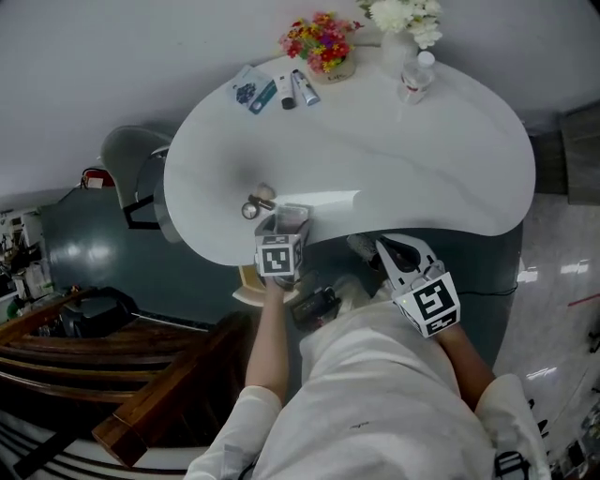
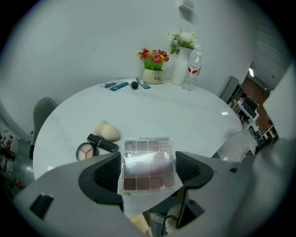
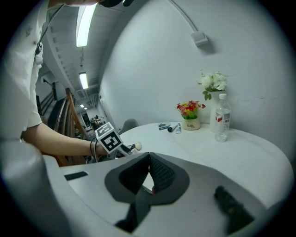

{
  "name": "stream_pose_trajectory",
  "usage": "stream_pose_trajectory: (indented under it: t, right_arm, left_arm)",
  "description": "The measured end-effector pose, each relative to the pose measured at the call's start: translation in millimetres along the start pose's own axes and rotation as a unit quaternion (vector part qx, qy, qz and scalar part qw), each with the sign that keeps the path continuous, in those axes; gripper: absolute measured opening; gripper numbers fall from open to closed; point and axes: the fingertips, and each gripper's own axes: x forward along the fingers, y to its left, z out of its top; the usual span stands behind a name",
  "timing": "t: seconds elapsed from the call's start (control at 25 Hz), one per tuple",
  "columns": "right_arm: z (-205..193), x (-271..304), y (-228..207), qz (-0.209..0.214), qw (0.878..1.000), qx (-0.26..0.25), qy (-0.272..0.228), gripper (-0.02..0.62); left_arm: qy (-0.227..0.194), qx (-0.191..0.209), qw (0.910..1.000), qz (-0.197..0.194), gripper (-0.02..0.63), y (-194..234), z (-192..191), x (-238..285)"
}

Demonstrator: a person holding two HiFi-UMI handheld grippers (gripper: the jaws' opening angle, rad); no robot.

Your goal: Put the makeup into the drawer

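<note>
My left gripper (image 2: 149, 172) is shut on a clear eyeshadow palette (image 2: 148, 163) with rows of brown and pink pans, held over the near edge of the white table (image 2: 152, 111). In the head view the left gripper (image 1: 287, 225) and the palette (image 1: 292, 218) sit at that same edge. On the table to the left of them lie a beige sponge (image 2: 107, 131), a black lipstick (image 2: 102, 143) and a round compact (image 2: 86, 151). My right gripper (image 3: 149, 178) is shut and holds nothing; it hangs below the table's near edge (image 1: 392, 251).
At the table's far side stand a flower pot (image 1: 323, 45), a white vase (image 1: 401, 28), a water bottle (image 1: 418, 75) and some tubes and a packet (image 1: 274, 90). A grey chair (image 1: 131, 173) stands left of the table. A pale wooden piece (image 1: 246, 286) shows under the table edge.
</note>
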Motion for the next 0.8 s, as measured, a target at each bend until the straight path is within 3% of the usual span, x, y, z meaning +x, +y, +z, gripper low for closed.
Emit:
stream_pose_trajectory:
  t: [0.44,0.8]
  right_arm:
    - [12.3,44.9,73.6,0.119,0.99,-0.063,0.027,0.014]
    - [6.0,66.5,119.6,0.162,0.981,-0.093,0.051,0.014]
  left_arm:
    - [-0.002,-0.113,0.9914,0.066,0.379,59.3,-85.9,-65.9]
    - [0.006,-0.17,0.9815,0.088,0.379,85.4,-158.8,-94.6]
